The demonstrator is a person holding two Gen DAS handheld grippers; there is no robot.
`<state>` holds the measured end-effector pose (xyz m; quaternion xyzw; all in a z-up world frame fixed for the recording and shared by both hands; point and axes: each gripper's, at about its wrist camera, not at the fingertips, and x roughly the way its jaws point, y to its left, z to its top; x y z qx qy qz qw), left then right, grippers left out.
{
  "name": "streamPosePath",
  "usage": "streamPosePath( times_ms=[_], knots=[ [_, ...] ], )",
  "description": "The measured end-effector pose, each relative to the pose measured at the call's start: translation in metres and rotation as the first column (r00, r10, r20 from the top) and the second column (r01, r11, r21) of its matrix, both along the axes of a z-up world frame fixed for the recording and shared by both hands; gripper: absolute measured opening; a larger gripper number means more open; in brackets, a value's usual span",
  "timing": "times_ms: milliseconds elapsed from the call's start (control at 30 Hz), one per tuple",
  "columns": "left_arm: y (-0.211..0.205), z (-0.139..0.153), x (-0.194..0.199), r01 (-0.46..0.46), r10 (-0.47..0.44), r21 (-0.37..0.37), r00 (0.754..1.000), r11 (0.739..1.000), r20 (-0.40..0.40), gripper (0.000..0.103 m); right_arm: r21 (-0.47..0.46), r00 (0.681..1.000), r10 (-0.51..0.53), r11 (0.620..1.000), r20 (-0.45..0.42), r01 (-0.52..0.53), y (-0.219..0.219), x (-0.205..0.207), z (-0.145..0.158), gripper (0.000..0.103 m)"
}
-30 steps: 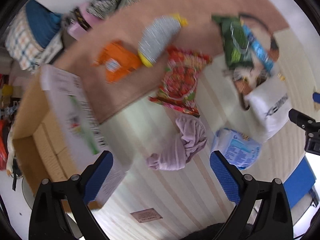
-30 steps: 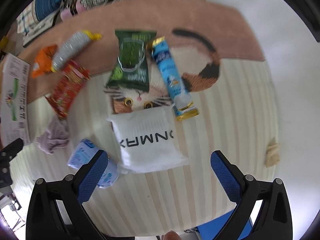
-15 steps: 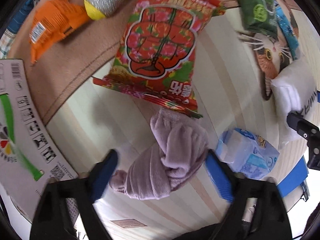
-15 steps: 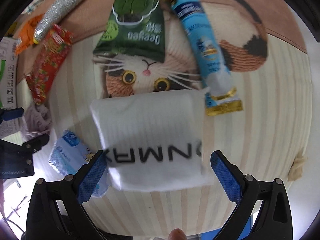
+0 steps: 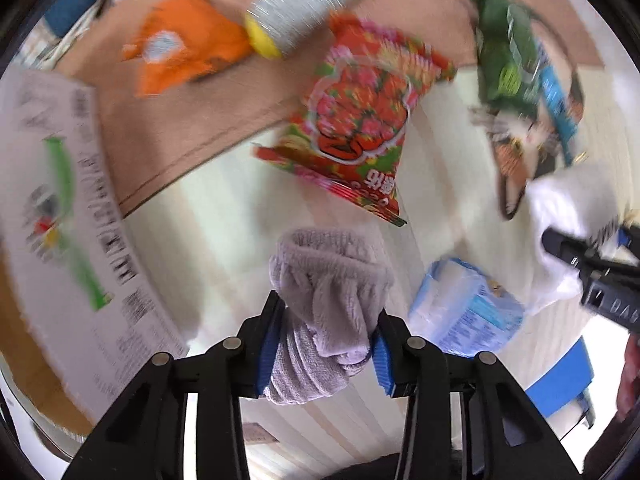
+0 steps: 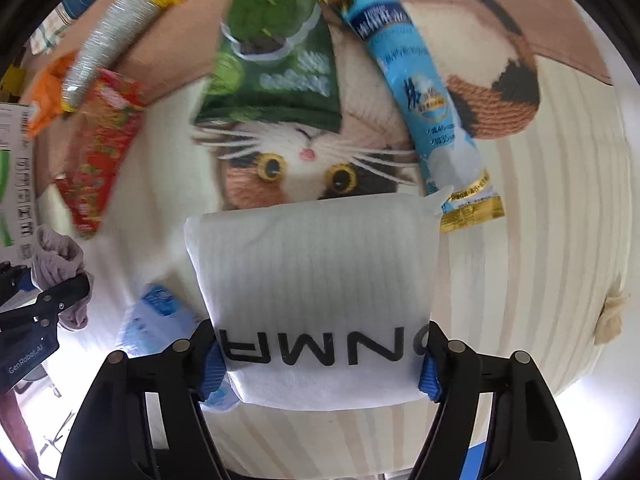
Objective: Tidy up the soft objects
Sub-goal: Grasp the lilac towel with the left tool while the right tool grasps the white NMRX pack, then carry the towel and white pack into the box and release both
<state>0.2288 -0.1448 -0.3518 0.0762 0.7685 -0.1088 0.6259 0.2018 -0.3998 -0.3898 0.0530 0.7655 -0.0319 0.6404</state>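
both grippers point down at a cat-patterned rug (image 6: 520, 240) strewn with soft packets. the left gripper (image 5: 324, 344) has its jaws closing on a bunched lilac towel (image 5: 332, 300), and the blue pads (image 5: 267, 344) already press into the cloth on both sides; the towel bulges out beyond the fingertips and sits near the middle of the striped part of the rug. just to its right lies a pale blue tissue pack (image 5: 468, 312), and beyond it a red snack bag (image 5: 360, 128), an orange packet (image 5: 184, 44) and a silver roll with yellow ends (image 5: 308, 0). a cardboard box (image 5: 60, 216) with a printed flap stands at the left. the right gripper (image 6: 320, 364) is closing around the near edge of a white pillow-like pack (image 6: 312, 280) with black lettering, both pads touching its sides. past that pack lie a green bag (image 6: 276, 60) and a long blue sachet (image 6: 416, 88), over the cat's face.
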Motion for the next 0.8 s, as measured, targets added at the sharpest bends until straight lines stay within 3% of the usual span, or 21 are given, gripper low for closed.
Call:
streamPosePath(
  times_ms=[200,333,433,600,800],
  knots=[
    [0.067,0.092,-0.003,-0.168,0.179,-0.104,0.978,0.98,0.107,0.037,0.069,0.992,0.029,0.997,0.12,-0.038,0.048,0.003,0.063,0.075],
    [0.133,0.151,0.003,-0.275,0.304,-0.169,0.937,0.946,0.173,0.037,0.129,0.975,0.058,0.988,0.212,-0.087,0.115,0.009,0.13,0.075],
    [0.188,0.178,0.009,-0.346,0.385,-0.208,0.903,0.915,0.189,0.037,0.163,0.961,0.074,0.979,0.266,-0.12,0.173,0.013,0.164,0.075],
    [0.265,0.162,0.03,-0.448,0.478,-0.179,0.857,0.876,0.191,0.037,0.206,0.952,0.089,0.966,0.293,-0.154,0.287,0.038,0.181,0.075],
    [0.344,0.11,0.063,-0.543,0.559,-0.15,0.824,0.826,0.095,0.037,0.178,0.965,0.118,0.971,0.236,-0.162,0.396,0.079,0.144,0.075]
  ],
)
